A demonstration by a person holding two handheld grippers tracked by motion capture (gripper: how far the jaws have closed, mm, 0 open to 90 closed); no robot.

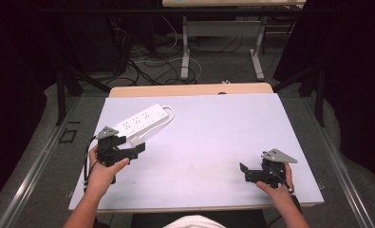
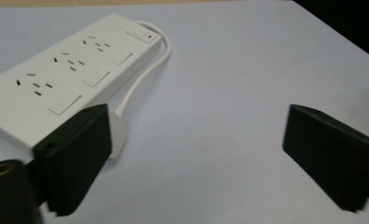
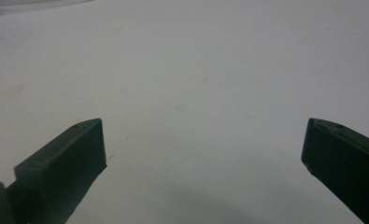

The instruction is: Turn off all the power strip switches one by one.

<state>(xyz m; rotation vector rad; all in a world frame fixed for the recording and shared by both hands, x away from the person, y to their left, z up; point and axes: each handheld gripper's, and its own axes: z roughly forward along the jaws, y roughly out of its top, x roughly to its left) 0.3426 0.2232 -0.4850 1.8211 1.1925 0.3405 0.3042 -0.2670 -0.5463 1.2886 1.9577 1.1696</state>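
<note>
A white power strip point(image 1: 142, 119) with three socket groups and a red-lit switch lies on the pale table top point(image 1: 213, 128), at its far left. Its white cord point(image 2: 147, 77) loops back from the switch end to a plug point(image 2: 119, 135), which rests beside the strip and is partly hidden by one jaw. My left gripper point(image 1: 134, 144) is just in front of the strip's near end. In the left gripper view it point(image 2: 198, 121) stands open, with bare table between the jaws. My right gripper point(image 1: 246, 172) rests open near the front right edge, with nothing between its jaws point(image 3: 204, 128).
The wooden back edge of the table point(image 1: 190, 89) shows beyond the pale top. Behind it are desk legs point(image 1: 185, 52) and loose cables on the floor point(image 1: 152, 66). A black frame post point(image 1: 60, 90) stands at the far left.
</note>
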